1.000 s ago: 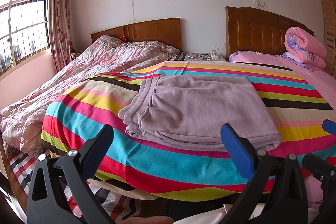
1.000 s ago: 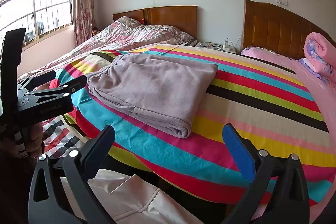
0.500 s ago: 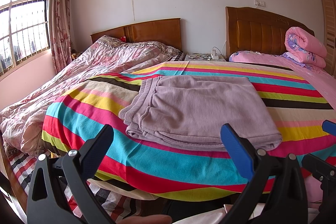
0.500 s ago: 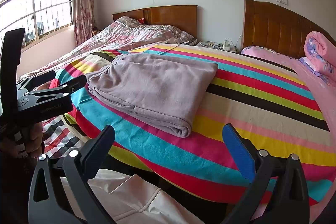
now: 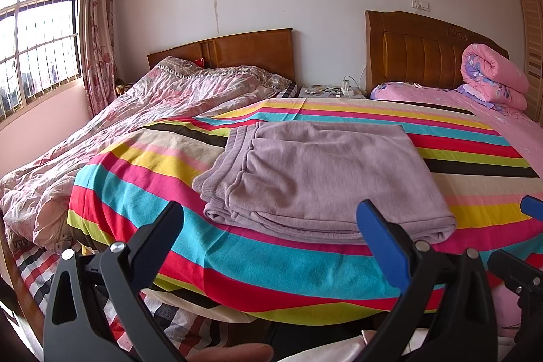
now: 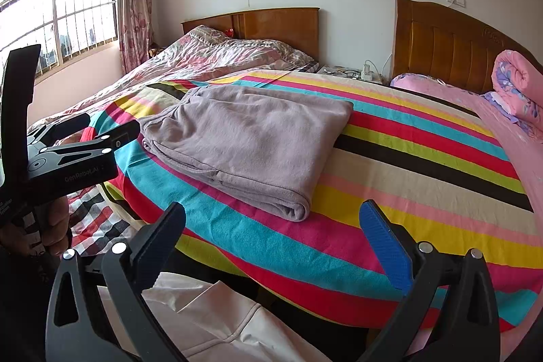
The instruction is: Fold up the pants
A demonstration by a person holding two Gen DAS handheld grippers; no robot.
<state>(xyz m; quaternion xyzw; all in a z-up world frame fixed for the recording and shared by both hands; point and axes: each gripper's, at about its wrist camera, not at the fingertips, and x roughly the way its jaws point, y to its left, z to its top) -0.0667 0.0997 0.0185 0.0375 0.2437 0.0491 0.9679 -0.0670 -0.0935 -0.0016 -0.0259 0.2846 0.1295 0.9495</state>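
The mauve fleece pants (image 5: 315, 178) lie folded in a flat rectangle on the striped bedspread (image 5: 237, 263), waistband to the left. They also show in the right wrist view (image 6: 251, 145). My left gripper (image 5: 271, 236) is open and empty, held back off the near bed edge, short of the pants. My right gripper (image 6: 275, 236) is open and empty, also back from the bed edge, to the right of the pants. The left gripper's body shows at the left of the right wrist view (image 6: 68, 158).
A crumpled pink floral quilt (image 5: 135, 124) lies on the left bed. A rolled pink quilt (image 5: 492, 80) sits by the right headboard. A nightstand (image 5: 332, 90) with cables stands between the headboards. White fabric (image 6: 210, 321) lies below the bed edge. A window (image 5: 37, 39) is at left.
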